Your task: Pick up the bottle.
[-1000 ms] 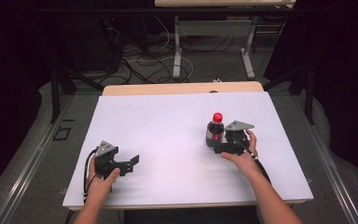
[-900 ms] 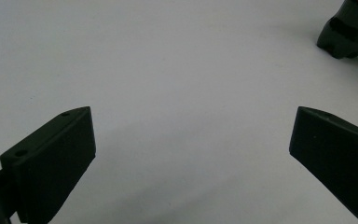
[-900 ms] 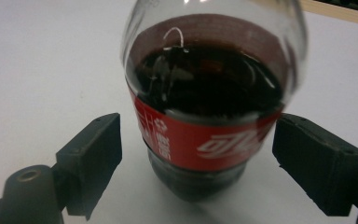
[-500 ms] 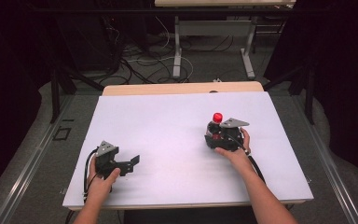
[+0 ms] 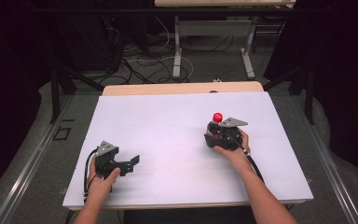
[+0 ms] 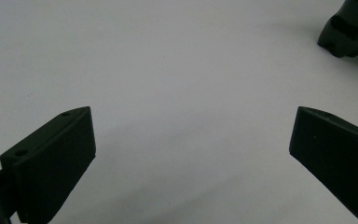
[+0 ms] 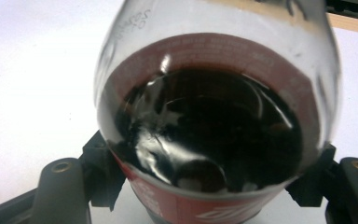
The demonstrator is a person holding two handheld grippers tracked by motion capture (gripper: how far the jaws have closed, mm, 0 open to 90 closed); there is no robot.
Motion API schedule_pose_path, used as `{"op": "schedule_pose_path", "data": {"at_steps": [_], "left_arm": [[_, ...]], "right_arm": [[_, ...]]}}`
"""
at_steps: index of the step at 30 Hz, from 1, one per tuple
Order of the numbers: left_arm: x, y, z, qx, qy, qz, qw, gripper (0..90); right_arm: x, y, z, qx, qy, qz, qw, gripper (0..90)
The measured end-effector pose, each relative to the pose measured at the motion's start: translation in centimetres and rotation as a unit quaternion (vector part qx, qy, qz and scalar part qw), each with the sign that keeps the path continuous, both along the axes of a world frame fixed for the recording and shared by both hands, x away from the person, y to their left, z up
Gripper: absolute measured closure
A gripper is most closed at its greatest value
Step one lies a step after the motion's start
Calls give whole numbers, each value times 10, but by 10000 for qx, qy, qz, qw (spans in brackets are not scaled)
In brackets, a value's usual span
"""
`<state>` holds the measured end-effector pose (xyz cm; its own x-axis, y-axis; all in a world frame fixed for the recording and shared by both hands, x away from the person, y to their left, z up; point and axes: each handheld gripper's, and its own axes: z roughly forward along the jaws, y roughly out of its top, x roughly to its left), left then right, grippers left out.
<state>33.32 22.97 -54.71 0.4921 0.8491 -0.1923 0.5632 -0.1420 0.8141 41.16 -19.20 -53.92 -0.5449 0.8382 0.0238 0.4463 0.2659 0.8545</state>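
Note:
A small soda bottle (image 5: 216, 122) with a red cap and dark drink stands upright at the right of the white tabletop (image 5: 168, 121). My right gripper (image 5: 217, 136) has just been closing on it and is now shut on its body. In the right gripper view the bottle (image 7: 205, 116) sits between the jaws of my right gripper (image 7: 207, 161), both pads pressed on its label. My left gripper (image 5: 131, 164) rests near the front left, open with nothing between its jaws. In the left gripper view, my left gripper (image 6: 193, 121) faces bare table, with the bottle's dark base (image 6: 347, 35) far off.
A wooden strip (image 5: 182, 88) runs along the table's far edge. Beyond it are a desk's metal legs (image 5: 177, 51) and loose cables (image 5: 135, 56) on the floor. Dark curtains close in both sides.
My right gripper has shifted slightly left onto the bottle and closed around its body. The left gripper has stayed where it was.

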Motion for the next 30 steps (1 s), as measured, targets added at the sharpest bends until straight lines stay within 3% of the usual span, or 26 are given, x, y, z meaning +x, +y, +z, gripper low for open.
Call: {"op": "schedule_pose_path", "data": {"at_steps": [14,25,30], "left_arm": [[0,-1,0,14,-29,-7,10000,5],[0,-4,1,11,32,-59,10000,5],[-2,-6,8,-108,-23,-180,9998,5]], "right_arm": [[-8,3,4,-16,0,51,10000,283],[-37,16,24,95,-184,436,9988,283],[-56,24,35,96,-206,791,9966,283]]}}
